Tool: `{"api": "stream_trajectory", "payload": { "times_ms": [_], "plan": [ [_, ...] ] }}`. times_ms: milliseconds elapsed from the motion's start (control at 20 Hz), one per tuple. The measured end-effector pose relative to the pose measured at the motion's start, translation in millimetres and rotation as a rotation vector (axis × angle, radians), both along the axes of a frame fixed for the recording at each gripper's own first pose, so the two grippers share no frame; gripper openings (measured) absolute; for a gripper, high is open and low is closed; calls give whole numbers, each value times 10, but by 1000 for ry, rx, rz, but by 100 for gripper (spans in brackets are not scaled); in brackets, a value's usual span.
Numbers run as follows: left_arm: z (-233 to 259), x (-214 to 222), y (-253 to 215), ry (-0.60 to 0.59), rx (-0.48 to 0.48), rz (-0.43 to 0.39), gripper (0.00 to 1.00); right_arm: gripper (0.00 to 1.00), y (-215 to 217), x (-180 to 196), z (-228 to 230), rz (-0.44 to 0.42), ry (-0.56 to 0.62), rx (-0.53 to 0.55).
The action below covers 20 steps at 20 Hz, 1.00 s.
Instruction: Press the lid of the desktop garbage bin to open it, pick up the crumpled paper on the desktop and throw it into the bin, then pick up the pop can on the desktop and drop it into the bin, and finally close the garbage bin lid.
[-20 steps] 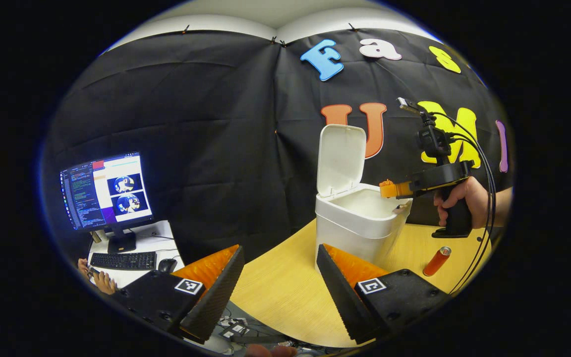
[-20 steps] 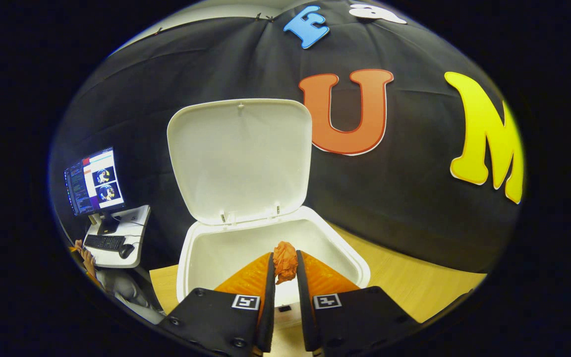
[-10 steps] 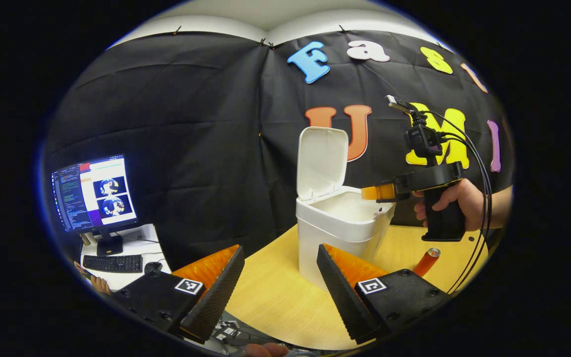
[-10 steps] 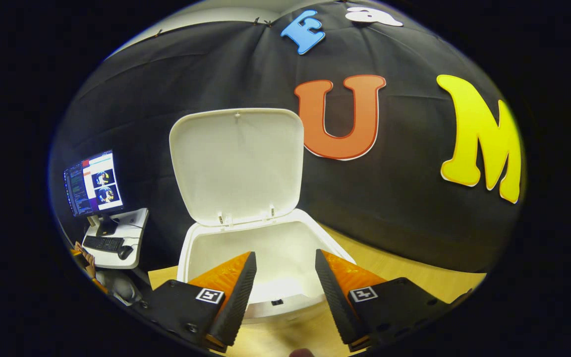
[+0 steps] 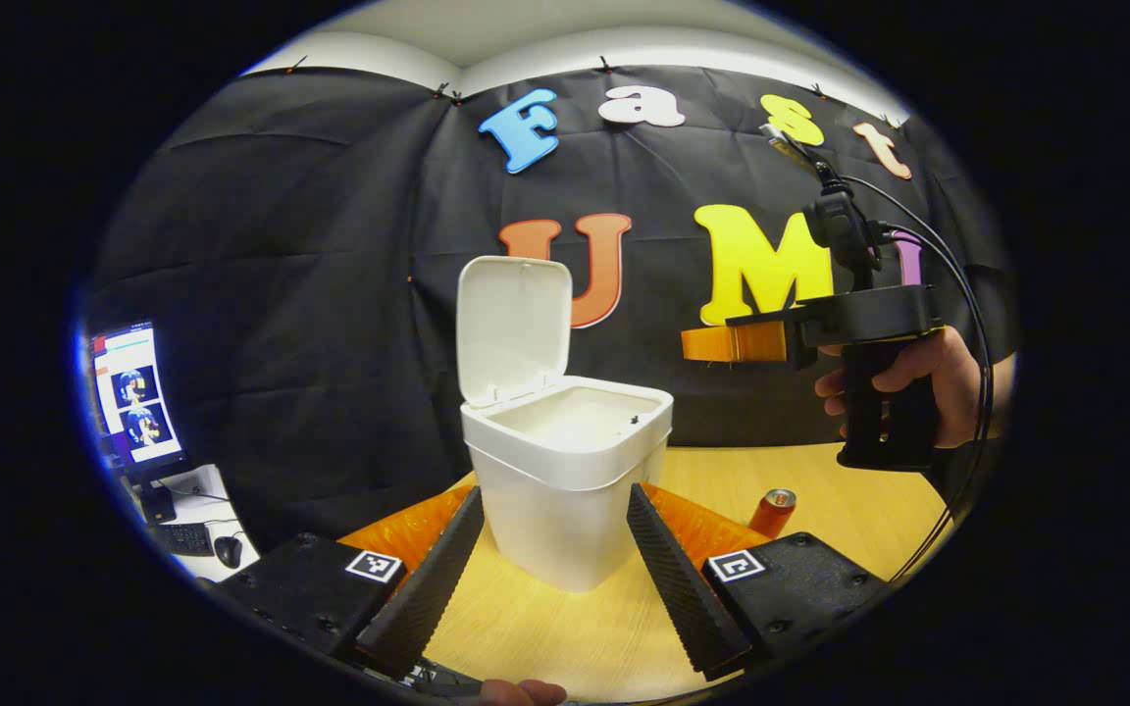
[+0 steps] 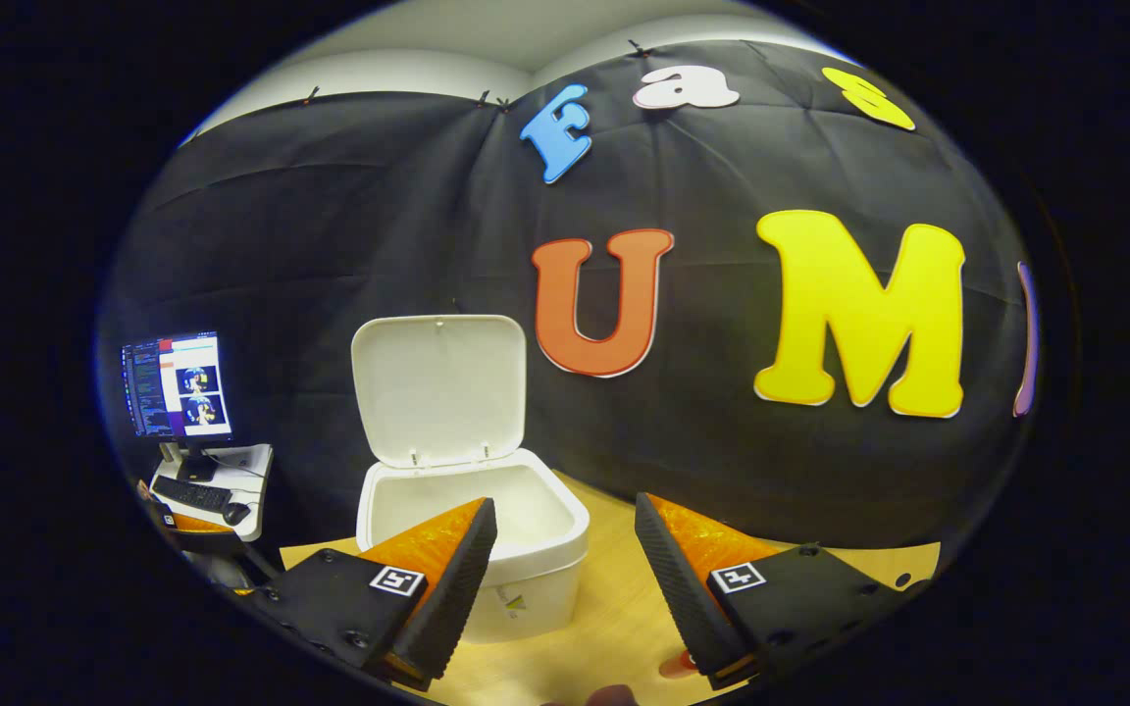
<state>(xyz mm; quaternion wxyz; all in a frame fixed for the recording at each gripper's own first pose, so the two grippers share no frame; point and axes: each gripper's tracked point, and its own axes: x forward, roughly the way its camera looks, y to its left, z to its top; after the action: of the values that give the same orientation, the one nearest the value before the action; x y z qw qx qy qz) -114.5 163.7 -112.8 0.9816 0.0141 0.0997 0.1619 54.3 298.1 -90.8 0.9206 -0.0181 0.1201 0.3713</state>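
The white bin (image 5: 565, 471) stands on the wooden table (image 5: 859, 490) with its lid (image 5: 513, 328) swung upright; its rim hides the inside bottom. My left gripper (image 5: 553, 493) is open and low in front of the bin, nothing between its fingers. An orange-red pop can (image 5: 773, 510) rests on the table right of the bin, partly behind my left gripper's right finger. A hand (image 5: 918, 378) holds my right gripper (image 5: 722, 343) up in the air right of the bin. In the right gripper view my right gripper (image 6: 565, 505) is open and holds nothing, with the bin (image 6: 487, 549) and lid (image 6: 439, 387) ahead to its left.
The black cloth wall hangs close behind the bin. A white side desk with a monitor (image 5: 128, 392), a keyboard and a mouse stands off the table's left end; the monitor (image 6: 178, 387) is also far left in the right gripper view. Cables trail from the right gripper.
My right gripper opened over the bin and let go of the orange crumpled paper, then drew back, up and to the right. My left gripper swung to face the bin.
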Motion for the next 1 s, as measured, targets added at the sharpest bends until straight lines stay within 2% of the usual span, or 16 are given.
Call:
{"api": "stream_trajectory", "payload": {
  "times_ms": [250,500,750,1000],
  "plan": [
    [-153,361,-612,30,6,-181,97,90,-1106,7,-161,-154,17,-27],
    [-392,625,-1225,67,-5,-330,97,90,-1983,-127,-310,-298,55,-14],
    [-777,913,-1685,117,-9,-411,97,90,-2767,-347,-522,-404,84,-73],
    [-1289,1287,-1889,155,-39,-422,98,90,-3300,-535,-776,-447,137,-100]
  ]
}}
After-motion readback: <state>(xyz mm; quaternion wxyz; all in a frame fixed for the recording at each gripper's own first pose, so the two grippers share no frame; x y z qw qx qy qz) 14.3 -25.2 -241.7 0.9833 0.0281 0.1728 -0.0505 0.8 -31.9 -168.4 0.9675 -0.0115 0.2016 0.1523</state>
